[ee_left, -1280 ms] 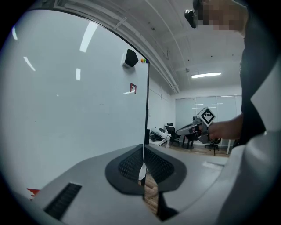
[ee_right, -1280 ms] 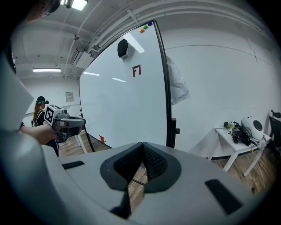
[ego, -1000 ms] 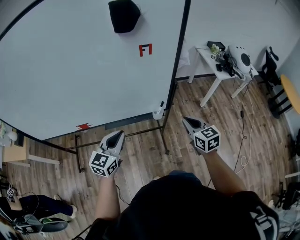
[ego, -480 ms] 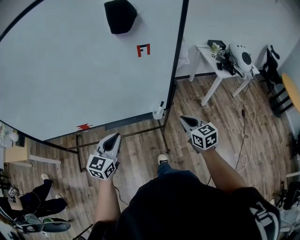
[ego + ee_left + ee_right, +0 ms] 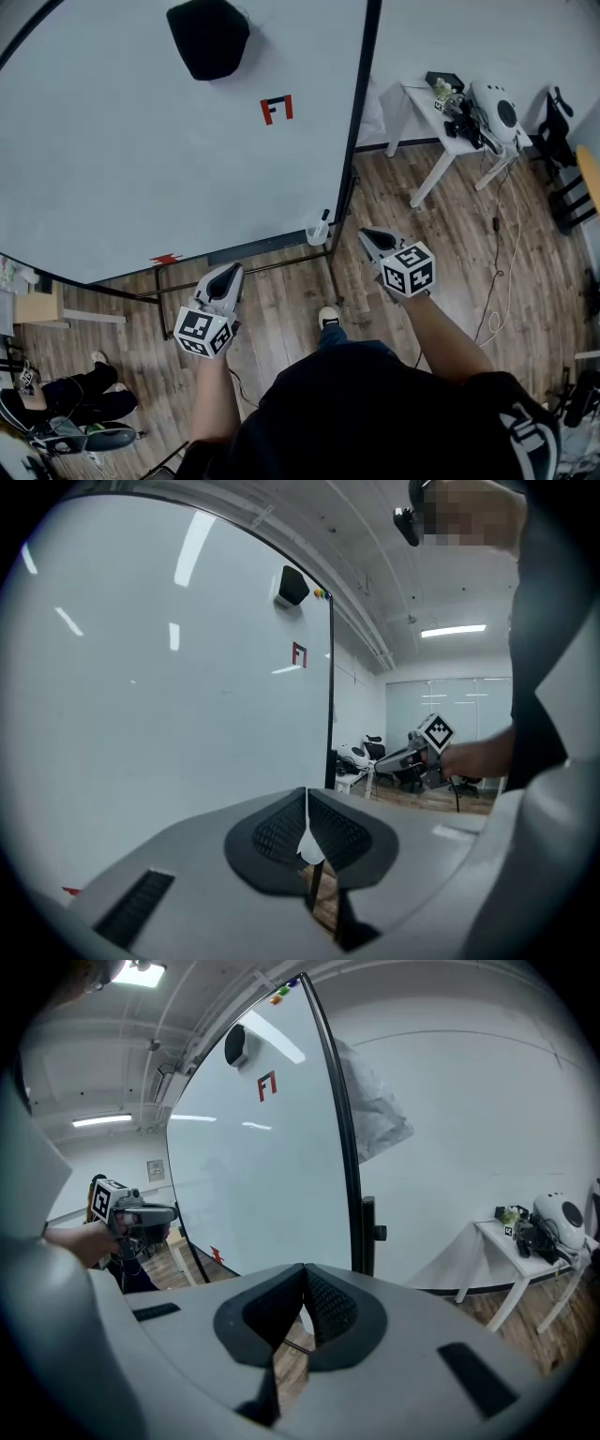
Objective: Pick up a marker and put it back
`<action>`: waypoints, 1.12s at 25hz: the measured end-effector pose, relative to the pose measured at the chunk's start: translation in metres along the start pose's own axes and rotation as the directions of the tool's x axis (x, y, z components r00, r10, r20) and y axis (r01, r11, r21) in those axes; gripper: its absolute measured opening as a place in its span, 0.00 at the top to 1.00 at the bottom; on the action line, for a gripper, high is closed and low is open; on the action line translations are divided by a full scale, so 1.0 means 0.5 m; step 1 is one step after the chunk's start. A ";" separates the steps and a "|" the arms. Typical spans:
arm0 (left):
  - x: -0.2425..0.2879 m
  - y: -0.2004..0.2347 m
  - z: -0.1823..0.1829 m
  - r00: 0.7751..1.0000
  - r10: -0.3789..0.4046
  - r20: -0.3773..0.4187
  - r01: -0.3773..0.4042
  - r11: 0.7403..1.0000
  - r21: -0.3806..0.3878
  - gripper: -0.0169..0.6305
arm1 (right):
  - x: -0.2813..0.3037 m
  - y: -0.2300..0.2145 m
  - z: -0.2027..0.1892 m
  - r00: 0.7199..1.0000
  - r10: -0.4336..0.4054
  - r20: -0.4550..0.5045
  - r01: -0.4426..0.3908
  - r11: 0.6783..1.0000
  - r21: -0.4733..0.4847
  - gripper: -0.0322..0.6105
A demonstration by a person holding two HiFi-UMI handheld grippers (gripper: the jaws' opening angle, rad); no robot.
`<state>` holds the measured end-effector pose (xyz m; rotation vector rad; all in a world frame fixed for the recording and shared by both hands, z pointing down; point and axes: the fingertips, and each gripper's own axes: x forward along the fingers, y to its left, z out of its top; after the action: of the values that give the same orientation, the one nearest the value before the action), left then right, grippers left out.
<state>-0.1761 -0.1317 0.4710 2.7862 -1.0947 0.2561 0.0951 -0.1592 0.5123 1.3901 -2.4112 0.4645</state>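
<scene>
A black-capped marker (image 5: 323,216) stands upright in a small white cup (image 5: 318,231) at the whiteboard's (image 5: 141,159) lower right corner. My right gripper (image 5: 376,240) is shut and empty, a short way right of the cup and slightly below it. My left gripper (image 5: 228,278) is also shut and empty, lower left of the cup, in front of the board's bottom edge. In the left gripper view the shut pads (image 5: 328,832) face the whiteboard (image 5: 141,714). The right gripper view shows its shut pads (image 5: 323,1305) in front of the board's black side post (image 5: 352,1194); the cup is hidden there.
A black eraser (image 5: 208,37) and a red-and-black mark (image 5: 277,110) sit high on the board. The board's black stand legs (image 5: 281,267) cross the wooden floor. A white table (image 5: 450,131) with clutter stands at the right. A seated person's legs (image 5: 66,403) show at lower left.
The person has stepped closer to the board; a shoe now shows on the floor between the grippers. Both grippers stayed shut and kept roughly their spacing.
</scene>
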 end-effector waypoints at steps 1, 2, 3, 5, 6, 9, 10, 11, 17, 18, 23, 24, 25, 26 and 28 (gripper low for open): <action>0.006 -0.001 -0.004 1.000 0.000 -0.004 0.000 1.000 -0.007 0.95 | 0.005 -0.007 -0.002 1.000 0.000 -0.001 0.000 1.000 -0.001 0.95; 0.008 -0.005 -0.010 1.000 0.001 -0.008 -0.001 1.000 -0.012 0.95 | 0.005 -0.012 -0.005 1.000 0.002 -0.001 -0.002 1.000 -0.002 0.95; 0.007 -0.014 -0.016 1.000 0.005 -0.013 -0.005 1.000 -0.014 0.95 | 0.002 -0.013 -0.011 1.000 0.006 0.000 -0.006 1.000 -0.002 0.95; 0.013 -0.023 -0.024 1.000 0.012 -0.021 -0.012 1.000 -0.014 0.95 | 0.002 -0.021 -0.017 1.000 0.014 0.000 -0.014 1.000 -0.001 0.95; 0.025 -0.016 -0.024 1.000 0.014 -0.026 -0.014 1.000 -0.014 0.95 | 0.012 -0.030 -0.015 1.000 0.017 -0.003 -0.017 1.000 0.000 0.95; 0.075 0.028 -0.014 0.999 0.013 -0.038 -0.014 1.000 -0.020 0.95 | 0.064 -0.063 0.001 1.000 0.024 -0.020 -0.023 1.000 0.007 0.95; 0.087 0.038 -0.012 0.999 0.013 -0.040 -0.014 1.000 -0.021 0.95 | 0.077 -0.070 0.003 0.999 0.026 -0.024 -0.026 1.000 0.009 0.95; 0.095 0.043 -0.011 0.999 0.013 -0.042 -0.014 1.000 -0.022 0.95 | 0.087 -0.074 0.003 0.999 0.030 -0.027 -0.030 1.000 0.010 0.95; 0.121 0.060 -0.013 0.999 0.018 -0.050 -0.019 1.000 -0.021 0.95 | 0.128 -0.083 0.001 0.998 0.056 -0.039 -0.056 0.998 0.009 0.95; 0.125 0.063 -0.015 0.999 0.019 -0.051 -0.021 1.000 -0.022 0.95 | 0.136 -0.084 0.000 0.997 0.060 -0.043 -0.060 0.998 0.009 0.95; 0.137 0.084 -0.020 0.998 0.025 -0.057 -0.027 0.999 -0.029 0.95 | 0.169 -0.082 -0.014 0.994 0.080 -0.071 -0.079 0.997 0.010 0.95; 0.141 0.087 -0.021 0.998 0.025 -0.058 -0.027 0.999 -0.031 0.95 | 0.176 -0.082 -0.019 0.994 0.083 -0.078 -0.082 0.997 0.011 0.95; 0.144 0.089 -0.023 0.998 0.024 -0.059 -0.026 0.999 -0.033 0.95 | 0.183 -0.083 -0.023 0.993 0.086 -0.084 -0.086 0.996 0.014 0.95; 0.148 0.091 -0.025 0.998 0.022 -0.060 -0.024 0.999 -0.035 0.95 | 0.190 -0.083 -0.028 0.992 0.090 -0.089 -0.089 0.996 0.017 0.95; 0.154 0.094 -0.027 0.998 0.019 -0.063 -0.022 0.999 -0.037 0.95 | 0.203 -0.083 -0.039 0.990 0.099 -0.103 -0.097 0.995 0.025 0.94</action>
<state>-0.1542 -0.2145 0.5032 2.7156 -1.1022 0.3194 0.0851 -0.2486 0.5781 1.2279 -2.4035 0.5729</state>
